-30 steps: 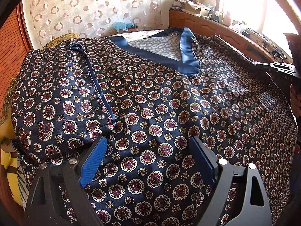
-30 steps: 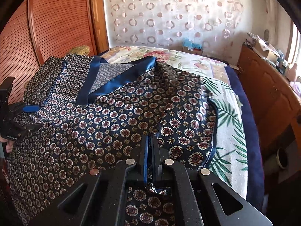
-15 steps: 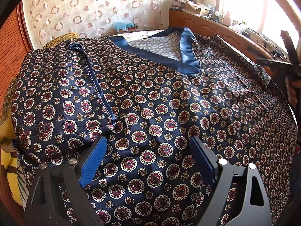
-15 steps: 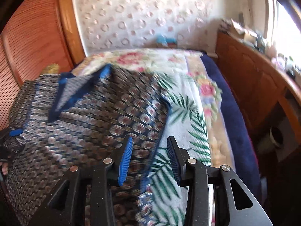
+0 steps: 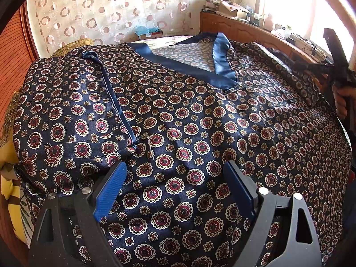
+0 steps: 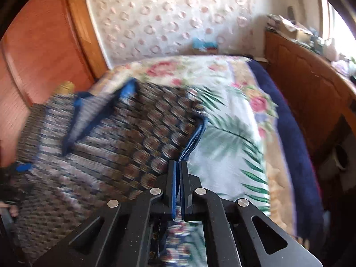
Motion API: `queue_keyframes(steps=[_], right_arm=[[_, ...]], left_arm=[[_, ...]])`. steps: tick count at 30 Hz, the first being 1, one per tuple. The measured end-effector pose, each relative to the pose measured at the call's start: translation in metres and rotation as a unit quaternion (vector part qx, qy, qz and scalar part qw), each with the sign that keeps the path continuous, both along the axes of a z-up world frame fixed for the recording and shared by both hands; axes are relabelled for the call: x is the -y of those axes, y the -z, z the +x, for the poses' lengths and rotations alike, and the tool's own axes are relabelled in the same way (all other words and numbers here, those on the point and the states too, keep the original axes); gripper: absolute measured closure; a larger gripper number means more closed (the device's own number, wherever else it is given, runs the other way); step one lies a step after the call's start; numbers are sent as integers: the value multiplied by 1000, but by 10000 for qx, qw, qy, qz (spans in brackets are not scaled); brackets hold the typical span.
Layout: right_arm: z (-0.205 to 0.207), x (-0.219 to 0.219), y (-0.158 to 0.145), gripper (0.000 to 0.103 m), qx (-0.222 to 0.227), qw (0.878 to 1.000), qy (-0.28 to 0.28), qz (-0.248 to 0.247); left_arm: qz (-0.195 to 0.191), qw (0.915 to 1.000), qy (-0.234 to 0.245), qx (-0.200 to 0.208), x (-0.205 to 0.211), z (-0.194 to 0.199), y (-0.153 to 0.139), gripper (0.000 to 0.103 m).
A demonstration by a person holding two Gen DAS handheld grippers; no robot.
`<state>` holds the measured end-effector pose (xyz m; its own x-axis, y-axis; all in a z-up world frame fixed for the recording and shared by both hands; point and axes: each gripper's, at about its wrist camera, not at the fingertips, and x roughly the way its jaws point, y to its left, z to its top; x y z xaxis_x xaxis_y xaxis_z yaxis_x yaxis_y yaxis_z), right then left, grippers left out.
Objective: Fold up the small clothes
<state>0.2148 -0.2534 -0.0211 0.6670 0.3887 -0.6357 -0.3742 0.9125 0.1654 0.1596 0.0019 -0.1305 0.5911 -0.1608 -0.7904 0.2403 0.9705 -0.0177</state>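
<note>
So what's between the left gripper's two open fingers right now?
Only the patterned shirt: in the left wrist view its medallion fabric fills the gap between the left gripper's spread fingers. Whether the pads touch it, I can't tell.

Sunlit window (image 5: 296,6) above a cluttered wooden cabinet (image 5: 233,27); ring-patterned curtain (image 5: 106,11) behind the floral-covered bed (image 6: 233,115).

Patterned garment (image 5: 189,120) covers most of bed (image 6: 233,133) surface; left gripper (image 5: 175,189) hovers over it, jaws spread, nothing between. Bare floral strip right of garment hem, free passage there. Right gripper (image 6: 178,166) closed at blue hem edge. Wooden cabinet (image 6: 311,93) bounds right side, wooden panel (image 6: 40,44) left, curtain (image 5: 111,11) blocks far end.
</note>
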Motion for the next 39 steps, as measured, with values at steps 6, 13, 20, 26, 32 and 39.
queue_keyframes(steps=[6, 13, 20, 26, 32, 39], right_arm=[[-15, -33, -20, 101, 304, 9982, -514, 35], [-20, -65, -20, 88, 546, 9940, -943, -108], [-9, -49, 0, 74, 441, 9963, -299, -679], [23, -34, 28, 74, -88, 9957, 140, -906], [37, -30, 44, 74, -286, 9957, 78, -879], [25, -20, 30, 100, -121, 9935, -49, -1132]], left_arm=[[-1, 10000, 0, 1, 0, 0, 0, 14], [-2, 10000, -1, 1, 0, 0, 0, 14], [-4, 10000, 0, 0, 0, 0, 0, 14], [-5, 10000, 1, 1, 0, 0, 0, 14], [-6, 10000, 1, 1, 0, 0, 0, 14], [-7, 10000, 2, 0, -1, 0, 0, 14]])
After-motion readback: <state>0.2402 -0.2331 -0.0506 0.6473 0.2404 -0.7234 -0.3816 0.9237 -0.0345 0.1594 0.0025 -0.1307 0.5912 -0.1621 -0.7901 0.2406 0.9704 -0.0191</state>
